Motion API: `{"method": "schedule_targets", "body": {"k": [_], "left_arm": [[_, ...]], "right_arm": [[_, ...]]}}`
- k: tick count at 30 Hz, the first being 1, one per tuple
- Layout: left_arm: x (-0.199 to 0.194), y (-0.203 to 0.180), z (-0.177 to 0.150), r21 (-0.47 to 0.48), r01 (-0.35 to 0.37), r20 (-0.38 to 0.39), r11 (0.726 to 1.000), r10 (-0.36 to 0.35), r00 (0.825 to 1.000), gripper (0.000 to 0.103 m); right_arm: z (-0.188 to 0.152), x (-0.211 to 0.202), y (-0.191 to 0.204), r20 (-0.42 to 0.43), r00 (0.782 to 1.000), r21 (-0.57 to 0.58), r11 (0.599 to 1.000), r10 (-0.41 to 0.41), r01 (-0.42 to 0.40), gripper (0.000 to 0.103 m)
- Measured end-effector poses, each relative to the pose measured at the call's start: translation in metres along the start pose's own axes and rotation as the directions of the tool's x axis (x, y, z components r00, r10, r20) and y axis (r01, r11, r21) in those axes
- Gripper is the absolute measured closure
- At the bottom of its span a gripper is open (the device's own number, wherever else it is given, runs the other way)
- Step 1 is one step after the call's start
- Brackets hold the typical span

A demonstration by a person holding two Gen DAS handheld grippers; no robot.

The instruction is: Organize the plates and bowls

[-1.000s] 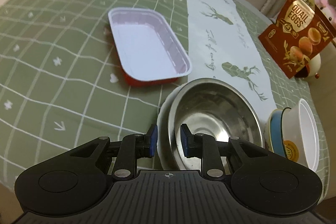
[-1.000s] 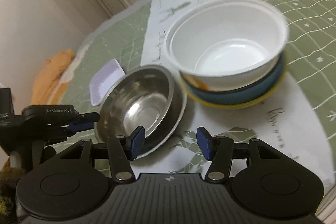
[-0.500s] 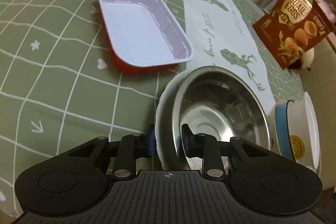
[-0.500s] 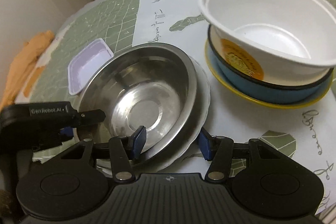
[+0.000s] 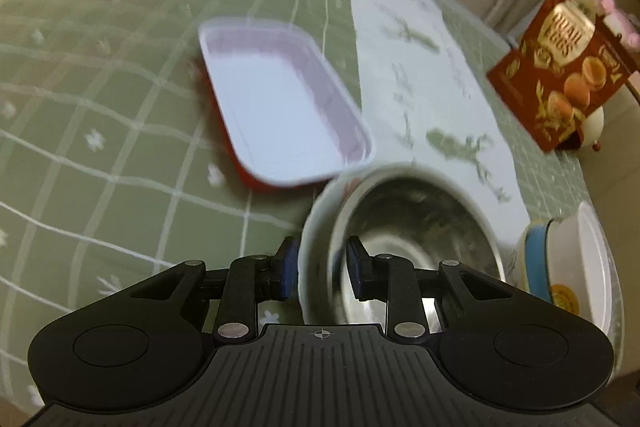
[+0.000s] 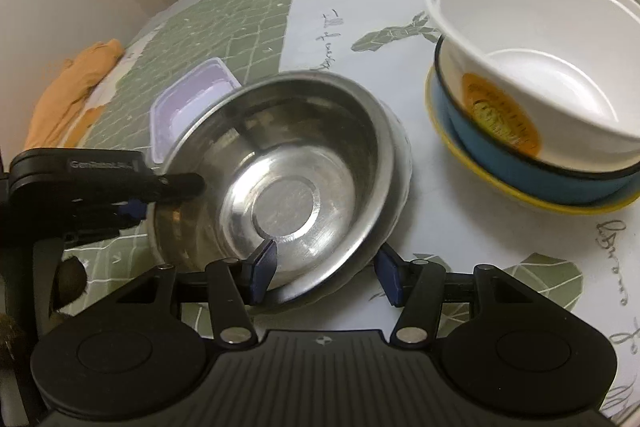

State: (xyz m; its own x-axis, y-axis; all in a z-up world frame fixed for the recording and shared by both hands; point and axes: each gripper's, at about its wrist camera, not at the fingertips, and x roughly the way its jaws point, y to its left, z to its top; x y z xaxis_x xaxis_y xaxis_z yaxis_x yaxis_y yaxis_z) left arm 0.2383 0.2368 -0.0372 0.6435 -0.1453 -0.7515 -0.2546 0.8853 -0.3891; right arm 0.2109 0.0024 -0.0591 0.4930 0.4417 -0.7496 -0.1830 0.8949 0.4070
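Here's the bench (image 5: 120, 147), green checked cloth with a white runner down it. At the right of the right-wrist view stands a finished stack: white disposable bowl (image 6: 540, 47) in a blue bowl (image 6: 520, 179) on a yellow plate (image 6: 532, 201).

The piece in play sits centre frame: a steel bowl (image 6: 288, 167) nested on a white plate (image 6: 402, 163), just left of that stack. The steel looks stiff, fairly light and slick, so I'd expect pads to slide on its polished wall. The plate looks like ceramic, which would make it heavier and chippable. The rim is the only sensible place to take hold, one pad inside and one outside. Lifting both together risks the bowl skating off the plate.

Beyond it, upper left, lies a rectangular tray (image 5: 280, 107), white inside, red outside. It probably bends easily.

Now the tongs. The right tongs (image 6: 326, 267) stand moderately spread over the near edge, the left pad down inside the bowl and the right pad outside the plate. Neither is pressing, so nothing is held.

The left tongs (image 5: 320, 263) are narrower and have just been easing apart. The rims of plate and bowl are between them, outer pad right beside the plate's edge, inner pad inside the bowl. The picture is blurred, but a sliver of gap shows, so I call them released.
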Motion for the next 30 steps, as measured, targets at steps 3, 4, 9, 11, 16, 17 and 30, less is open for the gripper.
{"method": "schedule_targets", "body": {"k": [3,4,9,11,16,17,30], "left_arm": [[-0.028,-0.023,0.006,0.037,0.047,0.079,0.998,-0.05,0.996,0.074],[-0.036,-0.033,0.008,0.058,0.079,0.096,0.995,-0.084,0.992,0.074],[-0.062,-0.1,0.011,0.181,0.368,0.125,0.912,-0.392,0.911,0.079],[-0.062,-0.127,0.011,0.226,0.371,0.112,0.9,-0.403,0.908,0.085],[-0.034,-0.177,0.014,0.276,0.282,0.036,0.919,-0.303,0.952,0.086],[-0.026,-0.183,0.013,0.279,0.264,0.005,0.924,-0.276,0.961,0.086],[0.028,-0.233,-0.002,0.52,0.008,-0.107,0.854,0.056,0.993,0.081]], "right_arm": [[0.001,-0.028,-0.002,0.043,0.999,-0.051,0.999,0.022,-0.02,0.049],[0.002,-0.041,0.0,0.071,0.997,-0.081,0.996,0.036,-0.03,0.049],[0.017,-0.122,-0.004,0.313,0.947,-0.253,0.968,0.08,0.002,0.048],[0.033,-0.144,-0.019,0.407,0.911,-0.264,0.963,0.065,0.05,0.039],[0.086,-0.142,-0.079,0.393,0.919,-0.2,0.974,-0.017,0.104,0.033],[0.097,-0.134,-0.094,0.354,0.935,-0.175,0.98,-0.024,0.092,0.033],[0.097,-0.051,-0.196,0.083,0.991,0.065,0.991,0.108,-0.113,0.033]]}}
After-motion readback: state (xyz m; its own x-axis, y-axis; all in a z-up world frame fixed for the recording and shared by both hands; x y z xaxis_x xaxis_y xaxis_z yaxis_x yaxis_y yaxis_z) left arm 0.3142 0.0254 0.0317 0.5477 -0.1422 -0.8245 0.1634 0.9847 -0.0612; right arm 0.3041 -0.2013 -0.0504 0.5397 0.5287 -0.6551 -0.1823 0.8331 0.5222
